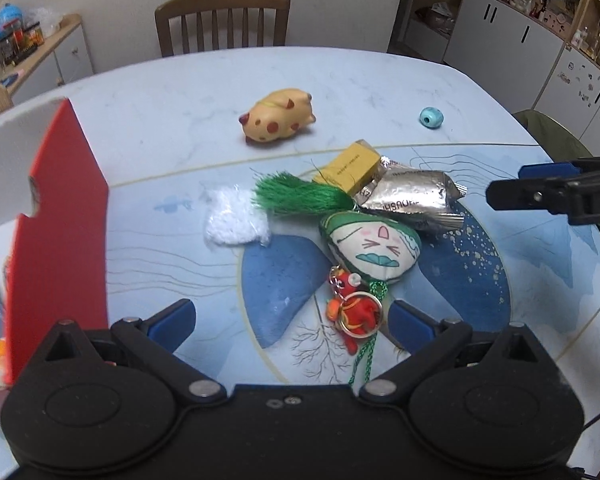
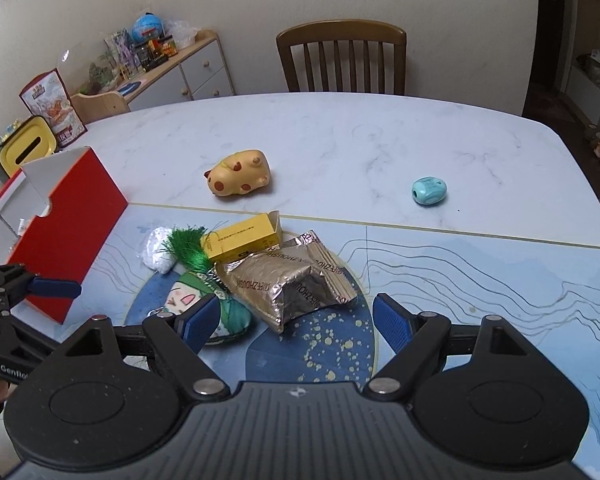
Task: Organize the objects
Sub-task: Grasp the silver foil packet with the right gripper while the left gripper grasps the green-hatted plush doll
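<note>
My left gripper [image 1: 290, 320] is open and low over the table, with a red keychain figure [image 1: 354, 312] lying between its fingers, nearer the right one. Just beyond lie a green-and-white plush charm [image 1: 374, 246], a green tassel [image 1: 300, 198], a silver foil packet [image 1: 412, 200], a yellow box [image 1: 348, 166] and a white fluffy tuft [image 1: 236, 220]. My right gripper [image 2: 296, 320] is open, with the foil packet [image 2: 296, 284] right in front of it. Its left finger hides part of the plush charm [image 2: 188, 300]. A red box [image 1: 56, 240] stands open at the left.
A spotted yellow pig toy [image 2: 238, 176] and a small teal sharpener [image 2: 429, 191] lie farther back on the marble table [image 2: 360, 140]. A wooden chair [image 2: 342, 56] stands behind the table. A snack bag [image 2: 54, 108] and a yellow container [image 2: 28, 148] are at the far left.
</note>
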A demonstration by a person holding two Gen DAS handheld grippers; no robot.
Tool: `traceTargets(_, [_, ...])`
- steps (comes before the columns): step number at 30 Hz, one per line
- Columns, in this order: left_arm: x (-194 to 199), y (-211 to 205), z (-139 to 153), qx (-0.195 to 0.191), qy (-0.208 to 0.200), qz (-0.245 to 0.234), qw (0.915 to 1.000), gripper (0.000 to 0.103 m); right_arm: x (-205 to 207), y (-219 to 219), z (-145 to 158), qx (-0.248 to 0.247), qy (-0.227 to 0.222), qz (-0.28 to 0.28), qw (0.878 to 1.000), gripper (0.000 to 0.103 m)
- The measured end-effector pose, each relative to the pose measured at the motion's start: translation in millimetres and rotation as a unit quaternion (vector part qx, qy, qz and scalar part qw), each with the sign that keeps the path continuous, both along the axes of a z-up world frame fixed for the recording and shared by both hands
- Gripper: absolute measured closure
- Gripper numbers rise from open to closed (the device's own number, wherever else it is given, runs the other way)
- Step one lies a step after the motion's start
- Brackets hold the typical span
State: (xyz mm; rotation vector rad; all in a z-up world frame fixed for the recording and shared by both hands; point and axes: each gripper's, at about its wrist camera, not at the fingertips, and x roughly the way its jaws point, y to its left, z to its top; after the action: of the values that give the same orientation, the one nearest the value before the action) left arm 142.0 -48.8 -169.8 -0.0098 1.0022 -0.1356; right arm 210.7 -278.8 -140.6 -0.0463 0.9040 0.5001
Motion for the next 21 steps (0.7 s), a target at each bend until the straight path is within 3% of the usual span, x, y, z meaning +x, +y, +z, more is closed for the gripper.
traceTargets(8, [11.6, -0.6, -9.6, -0.023, 0.014, -0.003, 0.9996, 0.003, 29.6, 16.8, -17.2, -0.015, 0.006, 0.001, 1.0, 0.02])
traceTargets(17, [19.4, 0.1, -18.9, -0.043, 0.031, -0.012, 0.9985, 0.014, 46.4, 37.8, -37.7, -0.037, 0.021, 0.025, 0.999, 0.02])
traceTargets(21, [21.1, -2.1, -24.2, -0.053, 0.039, -0.021, 0.9976, 0.024, 48.9, 41.6, -44.9, -0.042, 0.027, 0.028, 0.998, 0.02])
